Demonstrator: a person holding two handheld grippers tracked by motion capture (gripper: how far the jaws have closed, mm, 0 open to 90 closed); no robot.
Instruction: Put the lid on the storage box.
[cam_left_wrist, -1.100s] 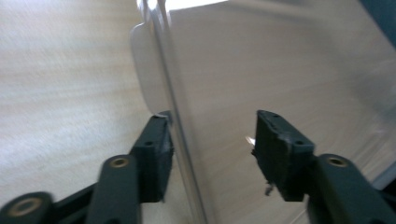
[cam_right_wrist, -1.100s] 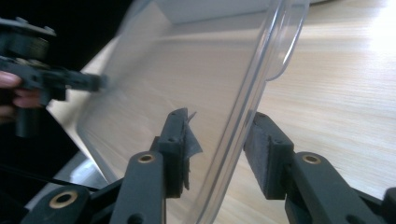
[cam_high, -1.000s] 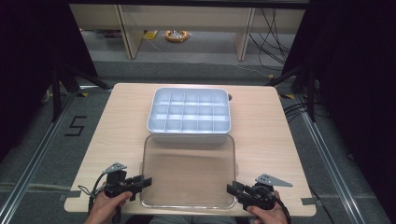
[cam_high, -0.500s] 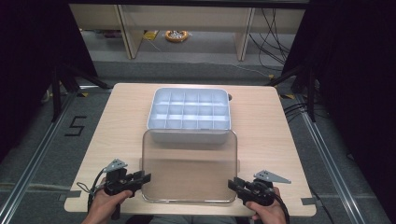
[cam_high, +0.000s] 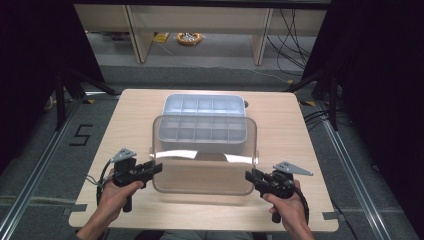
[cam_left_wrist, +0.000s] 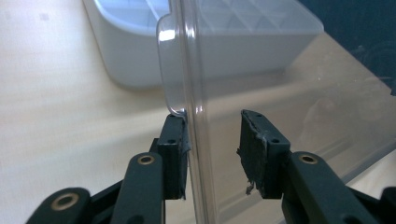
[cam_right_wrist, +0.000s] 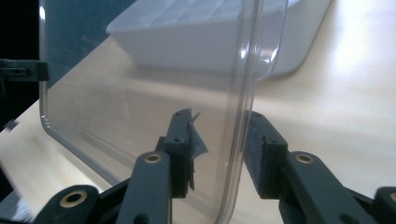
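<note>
two tools, left (cam_high: 156, 168) and right (cam_high: 250, 176), each part-open around an edge of a clear rectangular plastic lid (cam_high: 202, 152), hold it tilted over a white compartmented plastic tray (cam_high: 205, 107).

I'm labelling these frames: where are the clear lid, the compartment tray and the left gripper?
clear lid (cam_high: 200, 175): high view, its flat panel near the front edge.
compartment tray (cam_high: 204, 106): high view, a divider in its back row.
left gripper (cam_left_wrist: 214, 140): left gripper view, midway between its fingertips.
</note>
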